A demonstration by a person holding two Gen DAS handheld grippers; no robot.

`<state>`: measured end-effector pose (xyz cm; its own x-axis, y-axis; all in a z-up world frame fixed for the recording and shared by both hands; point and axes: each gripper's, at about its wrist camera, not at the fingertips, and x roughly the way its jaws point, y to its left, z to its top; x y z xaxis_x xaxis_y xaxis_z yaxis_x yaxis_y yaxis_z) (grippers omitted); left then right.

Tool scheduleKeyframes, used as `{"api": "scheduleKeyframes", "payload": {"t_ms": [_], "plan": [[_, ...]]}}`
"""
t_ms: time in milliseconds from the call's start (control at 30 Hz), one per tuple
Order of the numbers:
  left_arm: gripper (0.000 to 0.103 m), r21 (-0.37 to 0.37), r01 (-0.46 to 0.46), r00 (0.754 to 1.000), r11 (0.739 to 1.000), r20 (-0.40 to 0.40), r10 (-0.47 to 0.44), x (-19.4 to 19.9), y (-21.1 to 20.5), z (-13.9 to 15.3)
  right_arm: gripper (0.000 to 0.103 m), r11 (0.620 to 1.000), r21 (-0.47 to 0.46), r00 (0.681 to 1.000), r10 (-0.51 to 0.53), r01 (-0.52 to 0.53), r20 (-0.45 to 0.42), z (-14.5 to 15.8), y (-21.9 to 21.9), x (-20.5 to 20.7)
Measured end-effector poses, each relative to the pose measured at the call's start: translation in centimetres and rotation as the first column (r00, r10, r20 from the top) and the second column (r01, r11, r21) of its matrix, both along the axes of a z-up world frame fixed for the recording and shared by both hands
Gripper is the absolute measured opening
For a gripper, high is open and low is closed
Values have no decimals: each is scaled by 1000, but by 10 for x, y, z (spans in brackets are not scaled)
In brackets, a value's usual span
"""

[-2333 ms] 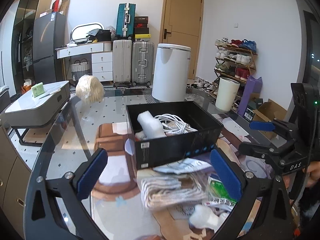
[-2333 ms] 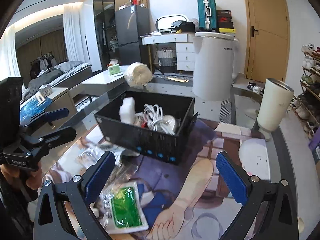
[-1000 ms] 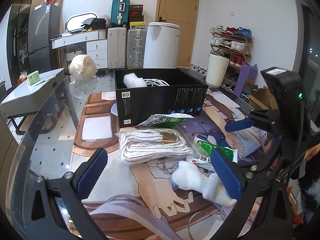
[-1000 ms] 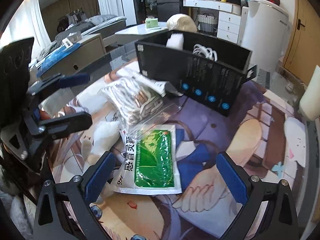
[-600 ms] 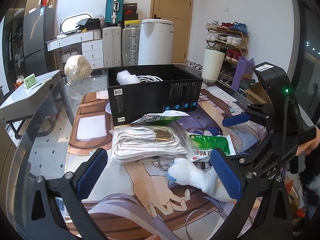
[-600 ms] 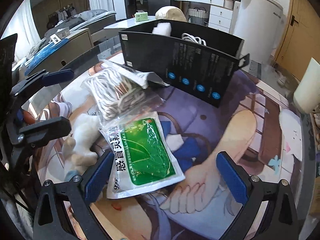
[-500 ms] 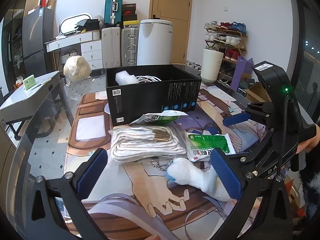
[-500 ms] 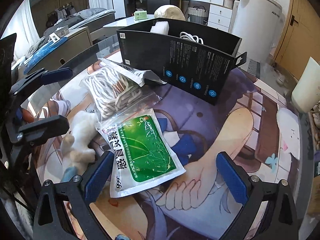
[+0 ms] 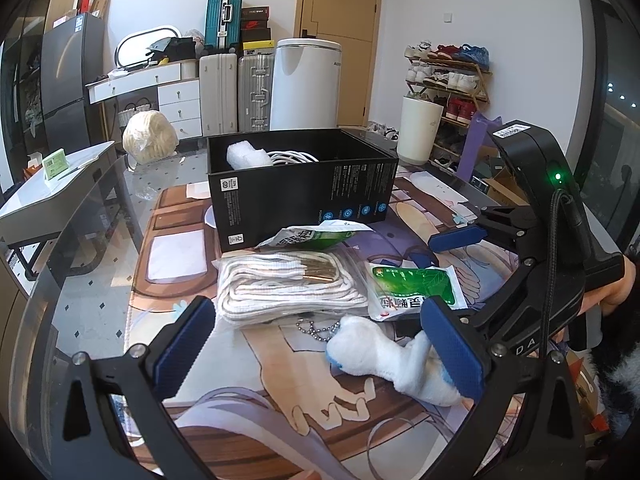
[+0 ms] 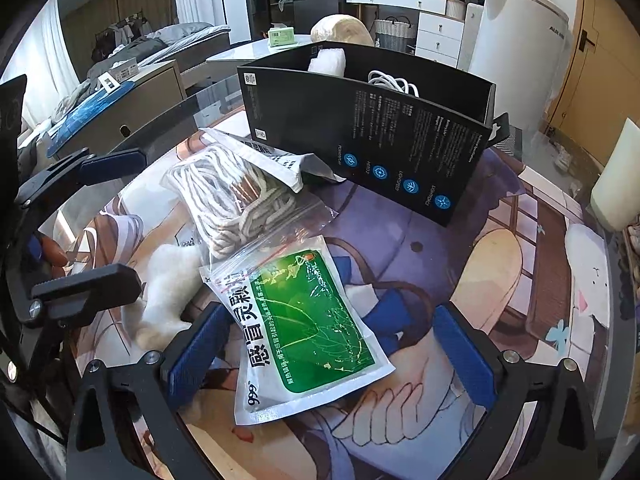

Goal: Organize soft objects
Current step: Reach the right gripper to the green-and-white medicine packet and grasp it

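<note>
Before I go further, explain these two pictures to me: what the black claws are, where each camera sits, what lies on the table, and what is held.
No robot here: a person holds a two-finger hand tool in each hand, each with a fisheye camera looking along its blue-padded fingers. The left gripper frames one picture; the right gripper frames the other, and each shows up in the other's view. On the printed cartoon table mat lie a white fluffy plush toy, a clear bag of white rope, a green-and-white medicine sachet and an open black cardboard box holding white cables. Both grippers are open and hold nothing.
</note>
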<state>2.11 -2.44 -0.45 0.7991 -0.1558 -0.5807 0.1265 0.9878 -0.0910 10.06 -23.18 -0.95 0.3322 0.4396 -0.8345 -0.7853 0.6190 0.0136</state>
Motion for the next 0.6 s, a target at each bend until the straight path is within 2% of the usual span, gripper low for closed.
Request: {"api": "scheduleKeyframes", "payload": {"t_ms": [467,600], "plan": [[103,-4,0,1000,1000,-4,0,1,0,-1,102,997,-4,997,-80,80,10,1,-22,16],[103,4,2,1000,1000,-2,-2,0,-1,-1,102,998,-4,997,-69,69,19,1,-25,15]]}}
